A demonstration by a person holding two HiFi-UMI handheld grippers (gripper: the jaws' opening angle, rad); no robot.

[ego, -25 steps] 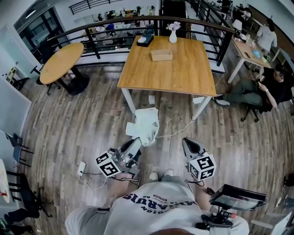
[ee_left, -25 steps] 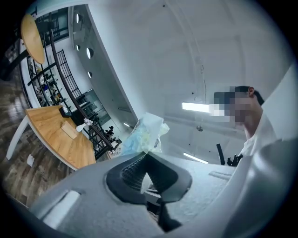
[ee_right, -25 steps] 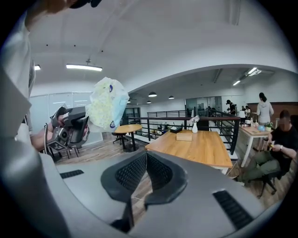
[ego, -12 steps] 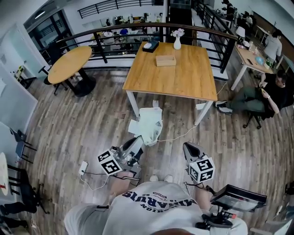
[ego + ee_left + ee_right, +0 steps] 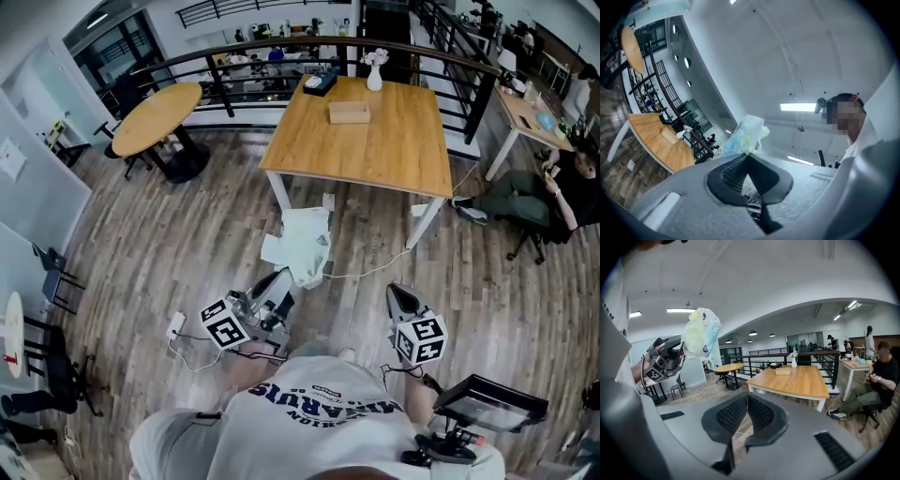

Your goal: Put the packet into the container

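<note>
My left tool [image 5: 749,154] is clamped on the pale, crinkled packet [image 5: 746,133], held up in front of me over the floor [image 5: 169,244]. My right tool [image 5: 747,395] points forward beside it, closed on nothing. A tan box [image 5: 349,112] sits on the wooden counter [image 5: 394,159], well ahead of me. I cannot see what is in it.

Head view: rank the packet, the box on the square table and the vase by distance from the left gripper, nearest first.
1. packet: clamped in the left gripper itself.
2. box: on the square table, toward its far side.
3. vase: at the table's far edge, beyond the box.
</note>
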